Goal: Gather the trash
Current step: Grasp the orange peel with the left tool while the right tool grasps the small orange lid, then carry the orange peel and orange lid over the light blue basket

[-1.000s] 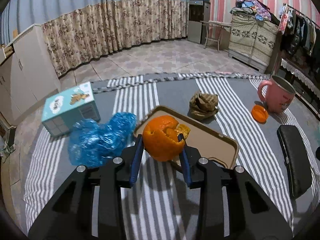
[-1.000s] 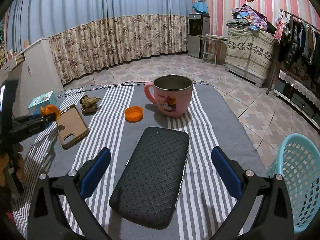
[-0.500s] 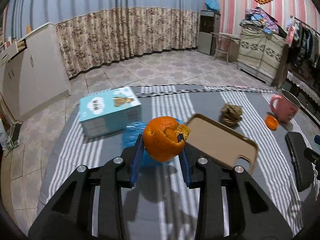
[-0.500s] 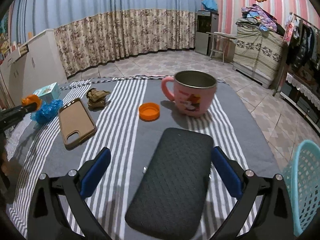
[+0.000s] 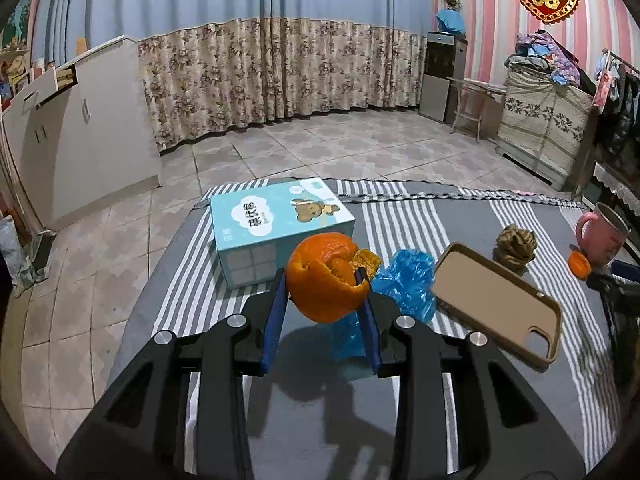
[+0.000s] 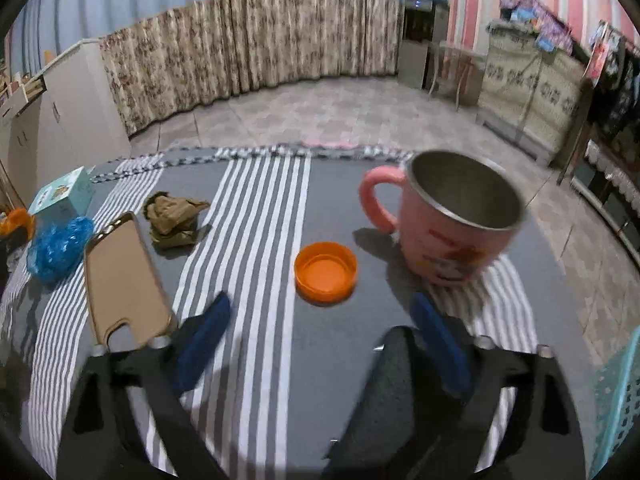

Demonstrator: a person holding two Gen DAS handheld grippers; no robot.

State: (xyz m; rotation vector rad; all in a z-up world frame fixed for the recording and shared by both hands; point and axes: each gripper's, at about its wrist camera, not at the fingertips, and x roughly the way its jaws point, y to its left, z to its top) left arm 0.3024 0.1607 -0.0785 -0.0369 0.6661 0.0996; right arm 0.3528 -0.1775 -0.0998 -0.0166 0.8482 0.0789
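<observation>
An orange peel (image 5: 326, 280) is held clamped in the left hand-held gripper (image 5: 322, 300) above the counter's (image 5: 328, 420) left end for disposal, while the empty right hand-held gripper (image 6: 320, 328) is being closed toward an orange bottle cap (image 6: 325, 272).

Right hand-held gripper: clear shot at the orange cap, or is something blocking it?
Probably yes. The orange cap lies alone on the cloth just ahead of the right hand-held gripper, whose jaws are closing with nothing between them. The pink mug stands off to the right, apart from it.

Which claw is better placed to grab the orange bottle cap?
Right. The right claw faces the orange cap, jaws closing with nothing between them; the left claw already grips orange peel.
</observation>
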